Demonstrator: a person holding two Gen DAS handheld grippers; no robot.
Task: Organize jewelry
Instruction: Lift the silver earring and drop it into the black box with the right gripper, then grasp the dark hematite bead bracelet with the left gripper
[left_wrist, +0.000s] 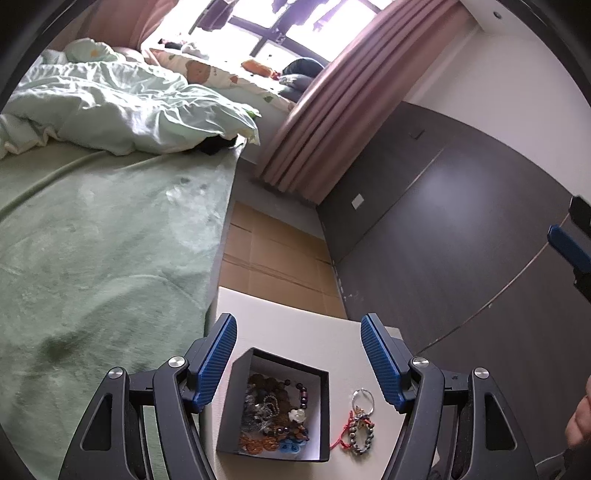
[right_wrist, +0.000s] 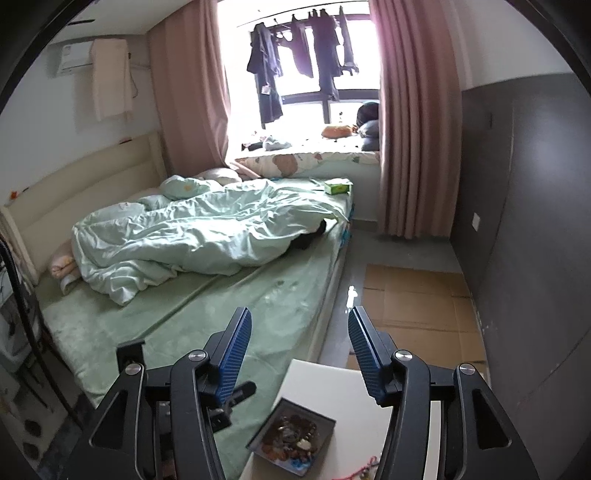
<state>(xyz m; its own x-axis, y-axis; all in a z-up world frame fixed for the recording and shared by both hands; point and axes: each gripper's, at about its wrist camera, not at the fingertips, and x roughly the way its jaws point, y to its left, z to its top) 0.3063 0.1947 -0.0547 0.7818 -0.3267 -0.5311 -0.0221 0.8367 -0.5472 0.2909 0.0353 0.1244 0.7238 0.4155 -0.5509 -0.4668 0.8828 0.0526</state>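
Observation:
A black open box (left_wrist: 236, 398) with a white inside holds a heap of beaded jewelry (left_wrist: 273, 417). It stands on a small white table (left_wrist: 291, 328). To its right on the table lie a silver ring (left_wrist: 362, 396), a grey bead bracelet (left_wrist: 360, 434) and a red cord (left_wrist: 341, 432). My left gripper (left_wrist: 299, 332) is open and empty, above the box. My right gripper (right_wrist: 300, 325) is open and empty, higher up; the box (right_wrist: 325, 417) and the red cord (right_wrist: 365, 466) show below it.
A bed with a green blanket (right_wrist: 207, 314) and a crumpled pale duvet (right_wrist: 192, 236) lies left of the table. Flattened cardboard (right_wrist: 417, 306) covers the floor beyond. A dark wardrobe (left_wrist: 480, 229) stands at right, with pink curtains (right_wrist: 413, 147) by the window.

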